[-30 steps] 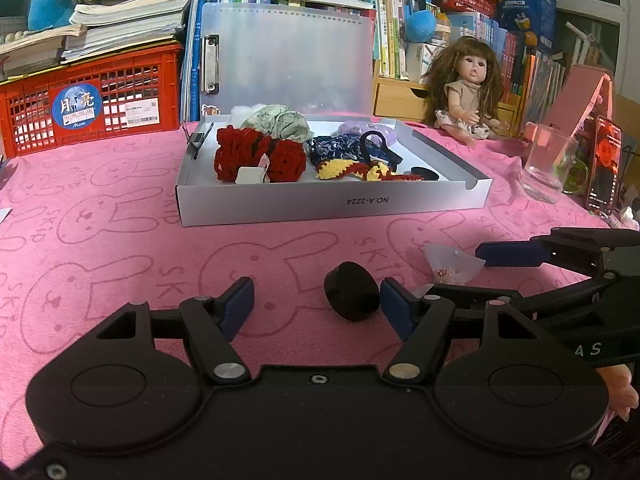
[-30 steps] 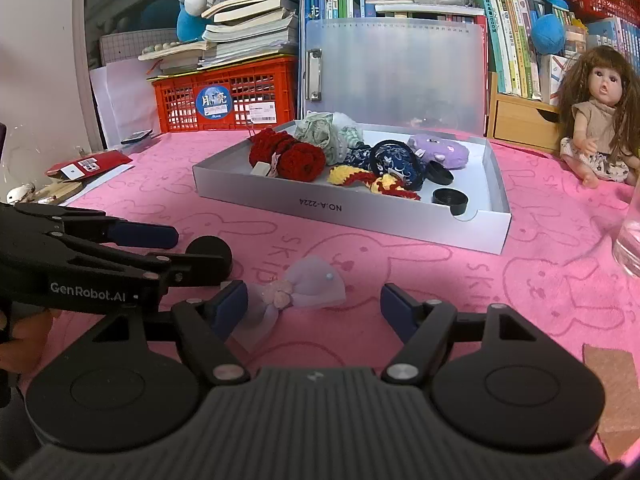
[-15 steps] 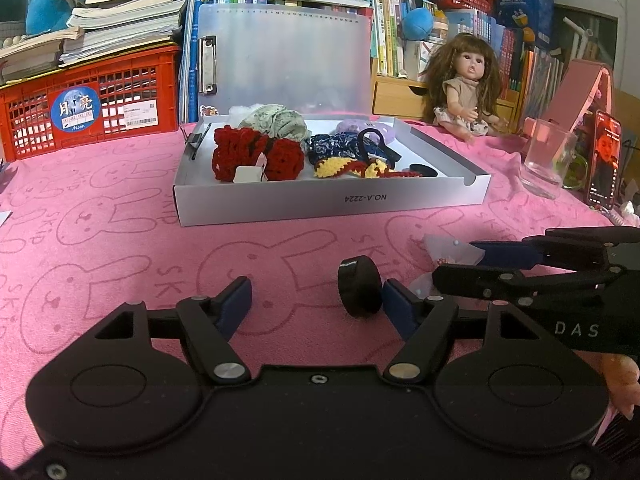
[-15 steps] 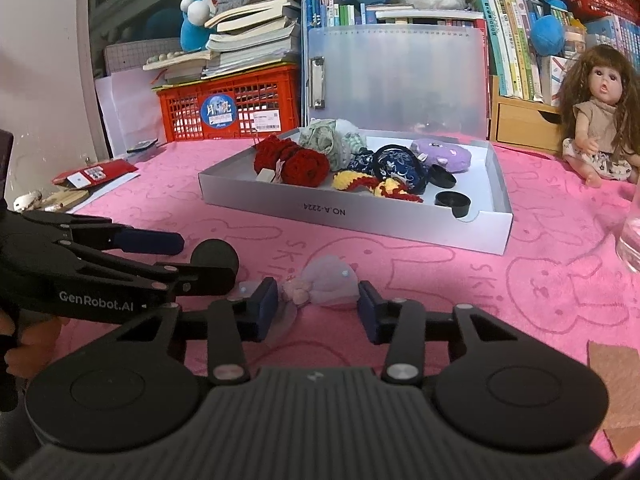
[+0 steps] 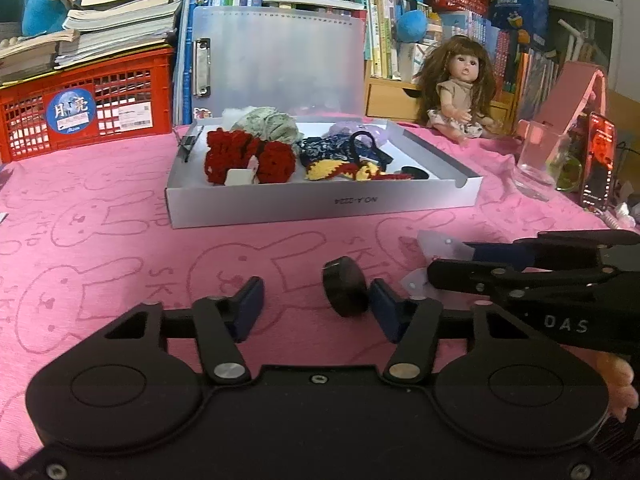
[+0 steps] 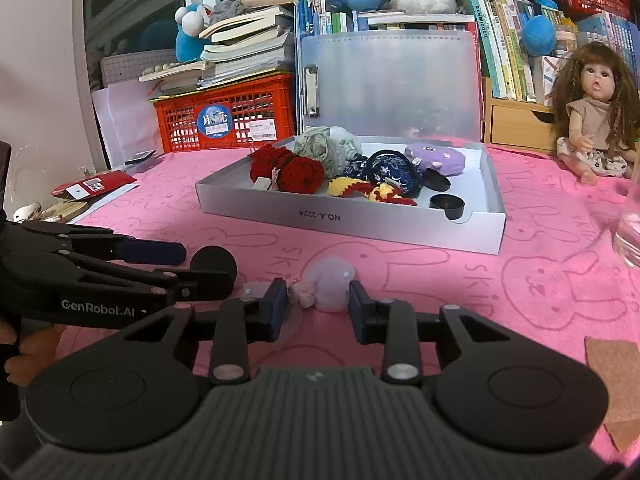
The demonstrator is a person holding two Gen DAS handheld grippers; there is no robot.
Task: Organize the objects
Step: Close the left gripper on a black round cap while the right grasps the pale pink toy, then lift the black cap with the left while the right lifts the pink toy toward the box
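Note:
A black round cap stands on edge on the pink cloth, touching the right finger of my open left gripper; it also shows in the right wrist view. My right gripper has closed around a small pale purple trinket in a clear packet, fingers at its sides. The packet shows in the left wrist view under the right gripper's fingers. The white tray holds red, green, blue and yellow knitted items and black caps.
A red crate with books stands at the back left, a doll and a clear glass at the right. A translucent folder leans behind the tray. A brown pad lies at the right wrist view's lower right.
The right gripper's fingers have narrowed from wide open to close around the packet. The black cap has rolled onto its edge against the left gripper's right finger.

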